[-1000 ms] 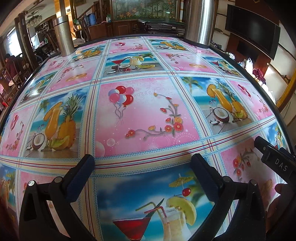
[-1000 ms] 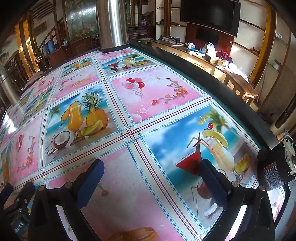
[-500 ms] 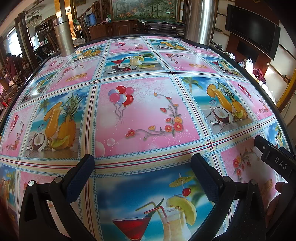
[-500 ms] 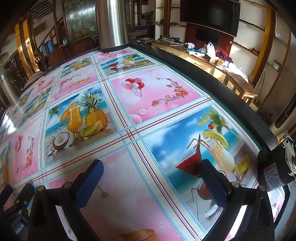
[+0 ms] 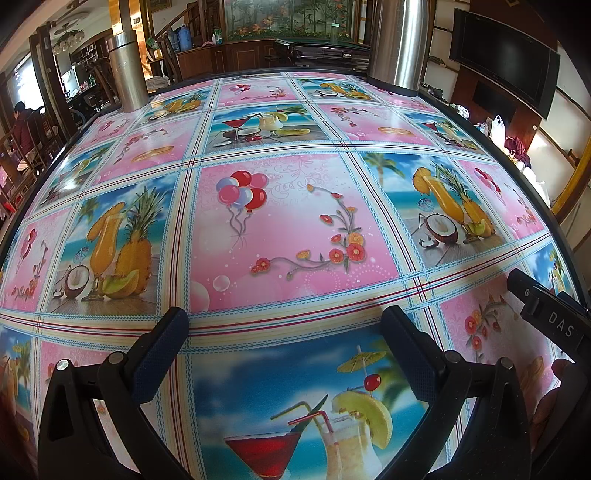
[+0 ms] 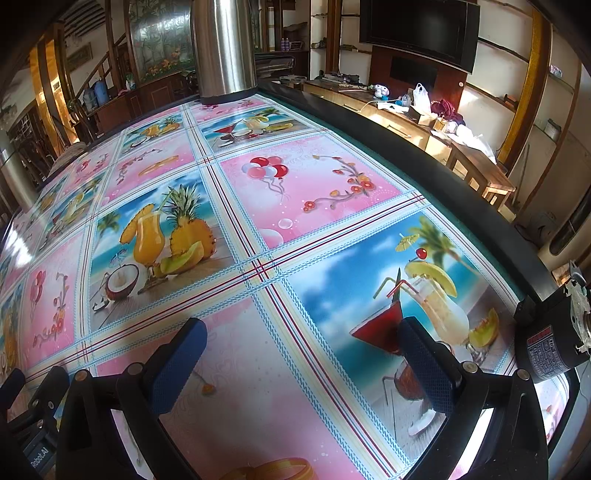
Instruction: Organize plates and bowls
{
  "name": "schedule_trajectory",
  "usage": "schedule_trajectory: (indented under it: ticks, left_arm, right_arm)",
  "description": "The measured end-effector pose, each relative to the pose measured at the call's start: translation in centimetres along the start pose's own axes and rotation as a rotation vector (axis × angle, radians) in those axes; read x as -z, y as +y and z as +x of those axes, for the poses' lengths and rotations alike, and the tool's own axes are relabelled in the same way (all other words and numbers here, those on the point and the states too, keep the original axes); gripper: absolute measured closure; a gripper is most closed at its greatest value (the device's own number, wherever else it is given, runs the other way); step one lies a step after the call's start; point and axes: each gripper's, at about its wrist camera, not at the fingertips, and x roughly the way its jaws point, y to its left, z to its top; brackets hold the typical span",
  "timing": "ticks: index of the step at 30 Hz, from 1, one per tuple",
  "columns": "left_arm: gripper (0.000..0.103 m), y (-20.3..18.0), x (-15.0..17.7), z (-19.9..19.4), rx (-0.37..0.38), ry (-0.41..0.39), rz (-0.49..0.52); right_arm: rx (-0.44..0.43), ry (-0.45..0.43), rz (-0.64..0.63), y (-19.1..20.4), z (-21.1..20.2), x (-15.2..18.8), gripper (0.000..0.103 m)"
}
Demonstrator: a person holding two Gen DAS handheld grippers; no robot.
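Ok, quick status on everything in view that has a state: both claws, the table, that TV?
Left claw: open, nothing between its fingers, low over the tablecloth.
Right claw: open, nothing held, low over the tablecloth.
Tablecloth: spread flat; no plates or bowls in either view.
Steel column: upright at the table's far end.
TV: screen dark.

Patterned tablecloth (image 5: 295,221), steel column (image 6: 223,48)
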Motion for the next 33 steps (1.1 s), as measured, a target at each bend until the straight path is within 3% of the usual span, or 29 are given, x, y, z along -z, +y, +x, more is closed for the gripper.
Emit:
schedule_trajectory:
  ticks: [33]
  left_arm:
    - [0.0,0.02,0.0,0.04,0.0,0.0,0.0]
  right_arm:
    - [-0.006,0.001,-0.012,0.1,0.09,-0.24,0.0]
